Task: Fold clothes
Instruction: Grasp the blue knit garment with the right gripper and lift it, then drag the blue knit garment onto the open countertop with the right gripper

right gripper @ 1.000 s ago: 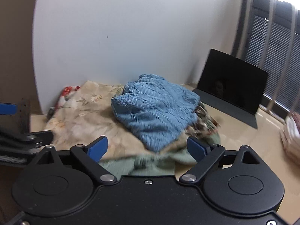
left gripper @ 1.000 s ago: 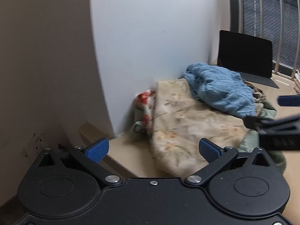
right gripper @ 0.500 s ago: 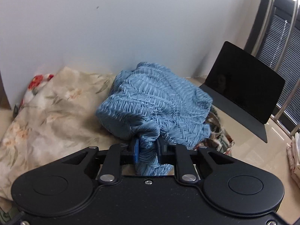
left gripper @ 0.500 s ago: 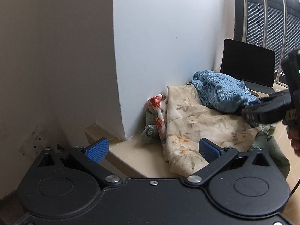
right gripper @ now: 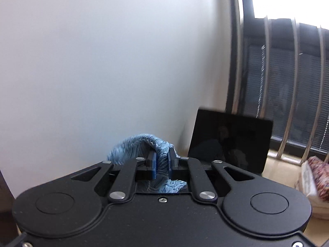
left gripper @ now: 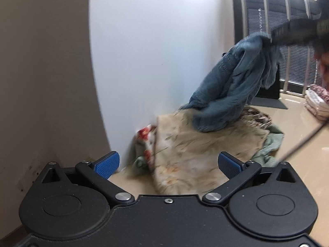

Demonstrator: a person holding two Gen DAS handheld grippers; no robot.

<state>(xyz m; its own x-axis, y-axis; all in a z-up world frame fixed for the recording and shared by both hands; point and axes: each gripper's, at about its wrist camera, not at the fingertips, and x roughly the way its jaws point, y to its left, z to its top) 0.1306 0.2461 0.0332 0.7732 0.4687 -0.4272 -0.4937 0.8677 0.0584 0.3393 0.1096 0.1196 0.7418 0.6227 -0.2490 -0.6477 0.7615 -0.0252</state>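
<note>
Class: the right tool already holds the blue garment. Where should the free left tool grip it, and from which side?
Grip the blue garment at its low hanging edge, coming from below-left with the open left tool; that bunched end droops onto the beige floral cloth.

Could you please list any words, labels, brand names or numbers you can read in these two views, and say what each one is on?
None: no readable text in either view.
The dark screen is blank.
The blue garment held by the right gripper, the floral cloth and the open left gripper show no label or print.
</note>
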